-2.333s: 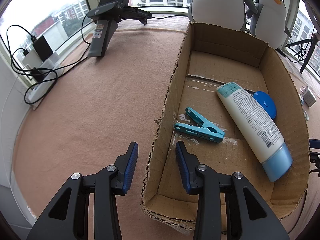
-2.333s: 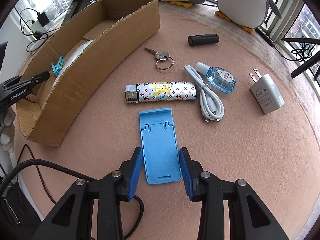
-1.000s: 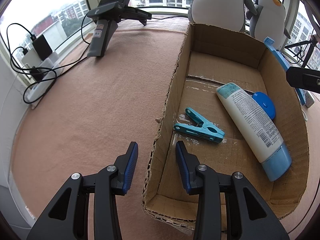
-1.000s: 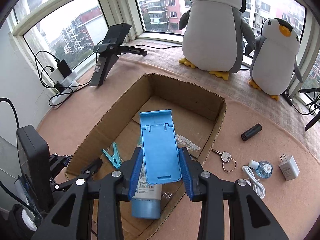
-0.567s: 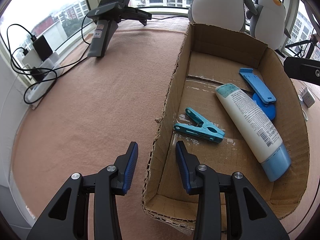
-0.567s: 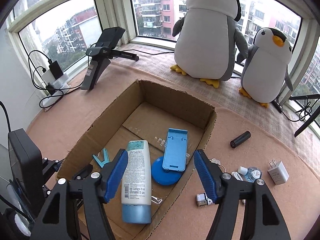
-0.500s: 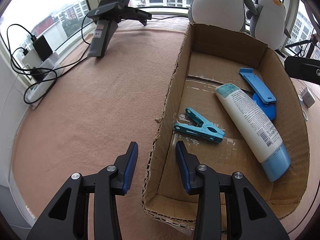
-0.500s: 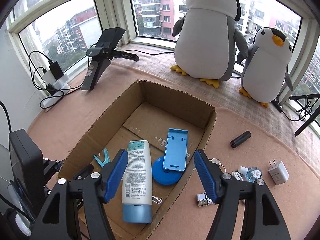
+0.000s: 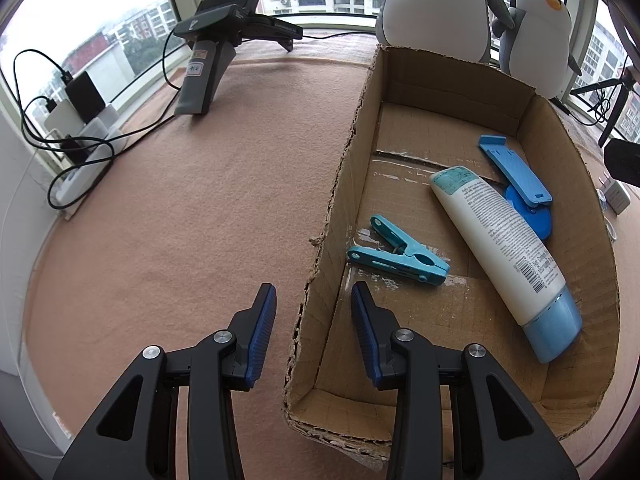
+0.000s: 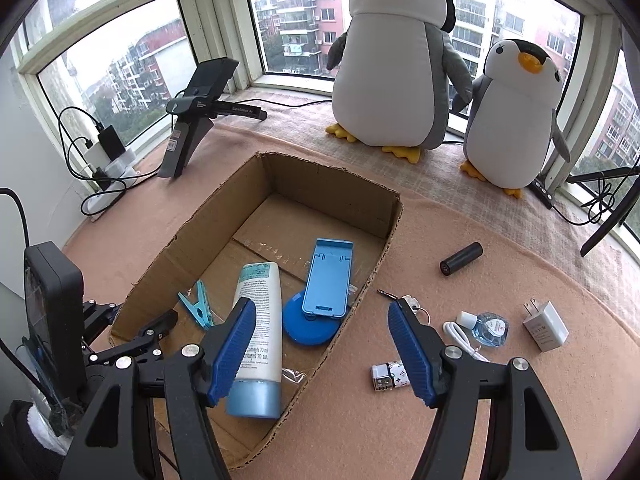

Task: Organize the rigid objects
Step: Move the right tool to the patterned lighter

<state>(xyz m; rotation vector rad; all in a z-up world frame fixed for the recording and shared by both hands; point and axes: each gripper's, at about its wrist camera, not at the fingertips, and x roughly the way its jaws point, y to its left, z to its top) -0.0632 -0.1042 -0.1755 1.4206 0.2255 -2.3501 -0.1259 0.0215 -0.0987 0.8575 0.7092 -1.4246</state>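
Observation:
The cardboard box [image 9: 340, 200] holds a white tube [image 9: 500, 240], a teal clothespin [image 9: 396, 256], a blue round lid [image 9: 534, 222] and a blue phone stand [image 9: 514, 170] lying partly on the lid. My left gripper [image 9: 314, 336] is open, its fingers either side of the box's left wall near the front corner. Above the box's right side my right gripper [image 10: 322, 332] hangs wide open and empty, over the phone stand [image 10: 328, 276] and tube [image 10: 256, 320]. On the mat right of the box [image 10: 332, 188] lie a lighter [image 10: 390, 376], key [image 10: 410, 304], cable [image 10: 460, 336], sanitizer bottle [image 10: 490, 328], charger [image 10: 546, 326] and black cylinder [image 10: 460, 259].
Two plush penguins [image 10: 392, 68] stand behind the box on the window sill. A black stand [image 10: 192, 120] and a power strip with cables [image 10: 104, 168] sit at the back left. A tripod leg [image 10: 608, 216] reaches in at the far right.
My right gripper carried the blue phone stand from the mat to over the box, opened and let it go; it now lies in the box. The left gripper has not moved.

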